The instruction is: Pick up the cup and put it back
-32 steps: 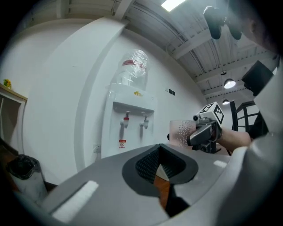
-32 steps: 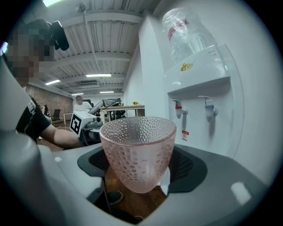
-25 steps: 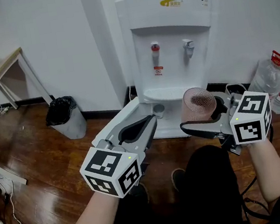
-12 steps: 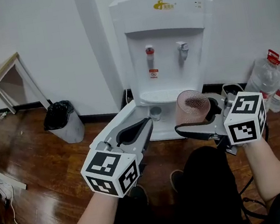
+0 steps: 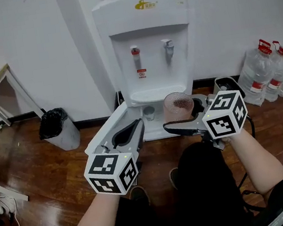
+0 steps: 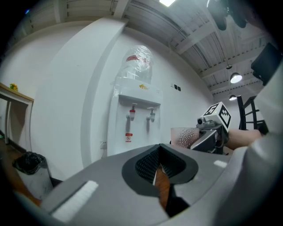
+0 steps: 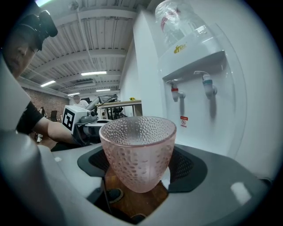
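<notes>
Wood floor [image 5: 23, 171] surrounds a white water dispenser [image 5: 146, 40] at upper centre. Our right gripper [image 5: 182, 118] clamps its jaws on the upright pink cup [image 5: 178, 106] at centre frame. Our left gripper [image 5: 134, 131], lower left, has its jaws together.

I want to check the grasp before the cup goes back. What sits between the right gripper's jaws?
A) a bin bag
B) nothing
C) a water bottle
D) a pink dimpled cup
D: in the right gripper view, the right gripper has its jaws closed on the cup, which is pink, dimpled and upright.
</notes>
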`<state>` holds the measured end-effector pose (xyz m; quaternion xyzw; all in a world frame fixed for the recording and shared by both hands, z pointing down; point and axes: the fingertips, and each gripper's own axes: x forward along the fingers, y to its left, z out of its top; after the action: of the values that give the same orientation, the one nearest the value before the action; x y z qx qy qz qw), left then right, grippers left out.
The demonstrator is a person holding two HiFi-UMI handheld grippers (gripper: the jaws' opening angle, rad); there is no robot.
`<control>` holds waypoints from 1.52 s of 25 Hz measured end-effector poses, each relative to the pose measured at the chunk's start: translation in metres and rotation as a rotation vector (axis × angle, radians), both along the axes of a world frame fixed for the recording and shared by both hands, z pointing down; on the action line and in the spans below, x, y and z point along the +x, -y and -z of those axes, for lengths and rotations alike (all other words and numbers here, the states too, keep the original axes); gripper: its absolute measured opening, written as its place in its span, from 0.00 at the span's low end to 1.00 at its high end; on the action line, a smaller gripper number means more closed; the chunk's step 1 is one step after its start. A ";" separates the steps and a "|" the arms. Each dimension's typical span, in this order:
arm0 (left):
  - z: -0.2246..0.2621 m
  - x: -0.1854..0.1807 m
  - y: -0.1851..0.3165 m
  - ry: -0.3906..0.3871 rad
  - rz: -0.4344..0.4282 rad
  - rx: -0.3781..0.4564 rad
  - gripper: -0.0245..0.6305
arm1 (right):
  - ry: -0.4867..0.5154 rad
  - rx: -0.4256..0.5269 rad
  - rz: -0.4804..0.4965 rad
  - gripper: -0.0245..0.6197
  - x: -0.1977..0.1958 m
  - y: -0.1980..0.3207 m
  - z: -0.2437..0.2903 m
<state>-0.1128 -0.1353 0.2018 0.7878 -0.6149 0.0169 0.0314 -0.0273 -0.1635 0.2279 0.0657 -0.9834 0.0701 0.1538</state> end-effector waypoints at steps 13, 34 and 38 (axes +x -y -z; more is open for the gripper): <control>-0.054 0.009 0.022 0.077 -0.049 -0.138 0.29 | 0.043 0.010 -0.064 0.63 -0.001 0.023 -0.040; -0.244 -0.021 0.107 0.040 0.092 -0.353 0.14 | -0.016 -0.049 -0.235 0.62 -0.021 0.102 -0.229; -0.277 -0.015 0.116 0.093 0.047 -0.398 0.14 | 0.004 -0.070 -0.294 0.62 -0.023 0.115 -0.259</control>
<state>-0.1277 -0.2513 0.4790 0.7499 -0.6184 0.1736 0.1584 -0.0505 -0.2785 0.4867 0.2034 -0.9605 0.1264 0.1419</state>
